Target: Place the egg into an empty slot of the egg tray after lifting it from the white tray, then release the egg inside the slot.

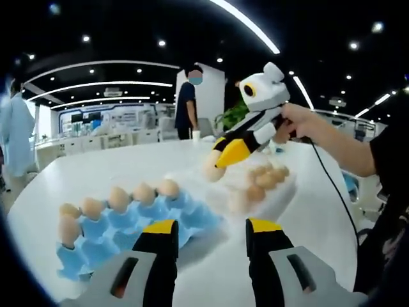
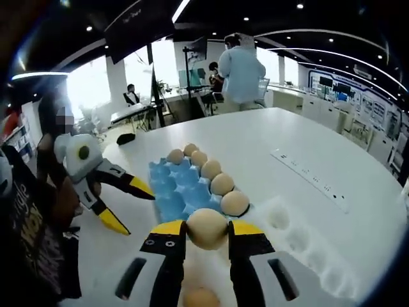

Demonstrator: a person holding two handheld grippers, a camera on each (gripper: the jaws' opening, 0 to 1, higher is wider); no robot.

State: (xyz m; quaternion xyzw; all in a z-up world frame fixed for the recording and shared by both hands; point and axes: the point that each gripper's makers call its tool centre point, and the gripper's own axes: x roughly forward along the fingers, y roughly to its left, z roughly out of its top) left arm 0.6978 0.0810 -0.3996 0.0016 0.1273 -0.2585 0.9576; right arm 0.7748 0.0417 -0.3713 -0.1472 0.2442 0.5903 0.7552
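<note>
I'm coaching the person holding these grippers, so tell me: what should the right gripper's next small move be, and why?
Probably carry the egg forward over an empty slot of the blue egg tray and then lower it. The right gripper already holds the egg clear above the white tray, and the blue tray's near slots look empty, with eggs along one edge.

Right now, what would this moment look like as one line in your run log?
right tool: shut on egg, lifted above white tray | left tool: open, empty | blue egg tray: one row filled, other slots empty
</note>
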